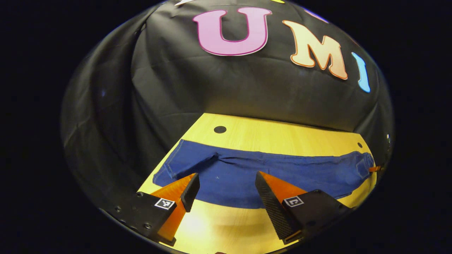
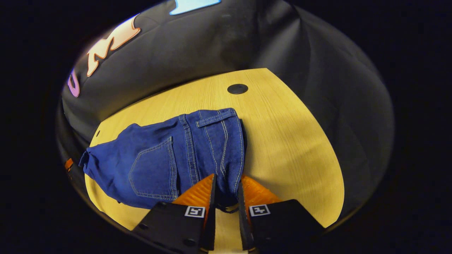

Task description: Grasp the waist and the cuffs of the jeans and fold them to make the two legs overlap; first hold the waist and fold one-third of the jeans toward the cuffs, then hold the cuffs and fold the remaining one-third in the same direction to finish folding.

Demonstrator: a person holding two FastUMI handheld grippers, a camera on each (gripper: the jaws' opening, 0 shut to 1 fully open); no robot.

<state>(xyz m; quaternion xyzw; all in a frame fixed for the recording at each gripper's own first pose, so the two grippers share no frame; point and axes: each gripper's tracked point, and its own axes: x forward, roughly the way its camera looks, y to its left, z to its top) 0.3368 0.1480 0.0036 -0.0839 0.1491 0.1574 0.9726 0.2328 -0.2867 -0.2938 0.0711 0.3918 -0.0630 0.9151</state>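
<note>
Dark blue jeans lie stretched across the yellow wooden table, cuffs to the left and waist to the right. My left gripper hovers open over the near edge of the legs, its fingers spread wide and holding nothing. In the right gripper view the jeans show a back pocket and a belt loop. My right gripper is shut on the near corner of the waist, with denim pinched between the narrow fingers.
A round black hole is set in the table beyond the cuffs, and a similar one lies beyond the waist. Black cloth walls close in on the table's far and side edges. Bare wood lies right of the waist.
</note>
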